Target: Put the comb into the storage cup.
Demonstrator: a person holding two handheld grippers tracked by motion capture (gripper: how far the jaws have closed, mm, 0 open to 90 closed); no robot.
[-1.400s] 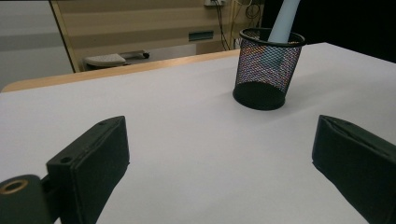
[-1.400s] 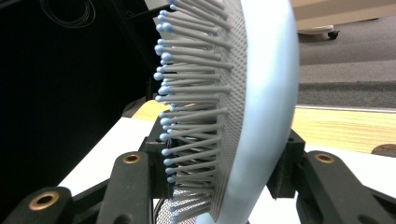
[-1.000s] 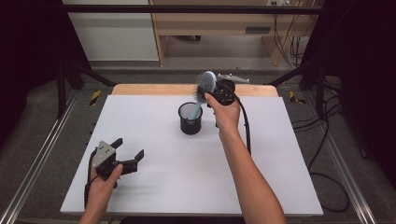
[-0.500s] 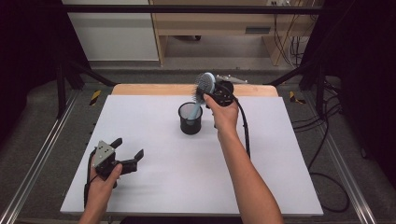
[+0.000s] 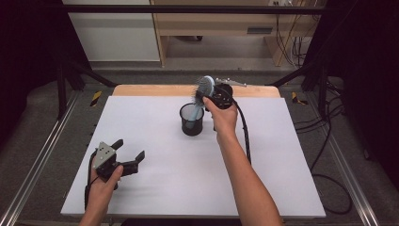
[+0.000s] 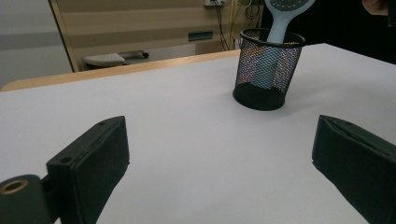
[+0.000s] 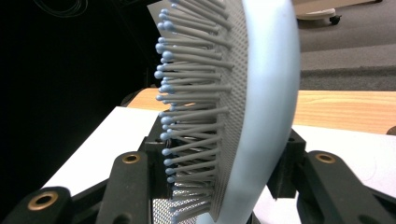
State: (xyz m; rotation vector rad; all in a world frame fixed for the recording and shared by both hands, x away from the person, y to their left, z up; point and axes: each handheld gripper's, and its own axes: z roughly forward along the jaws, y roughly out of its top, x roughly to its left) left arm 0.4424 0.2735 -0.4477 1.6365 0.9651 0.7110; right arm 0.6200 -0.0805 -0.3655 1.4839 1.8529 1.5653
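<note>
The right gripper (image 5: 207, 96) is clamped on the head of a pale blue hairbrush (image 5: 201, 94), its two black jaws closed on either side of the oval paddle; in the right gripper view the brush (image 7: 252, 107) stands edge-on between them, one jaw against the smooth back and the other among the bristles. The hairbrush's long axis runs steeply, leaning a little: the head is up, over the far rim of the black mesh cup (image 5: 192, 120), and the handle points down into the cup, where the left gripper view shows it passing the rim and showing through the mesh (image 6: 266, 70). Whether the handle's end touches the cup's bottom cannot be told. The bristles face toward the table's left side in the high view. The cup stands upright on the white table (image 5: 282, 155), near the middle of its far half. The left gripper (image 5: 126, 153) rests low at the table's near left corner, well apart from the cup, its jaws spread wide with nothing between them.
</note>
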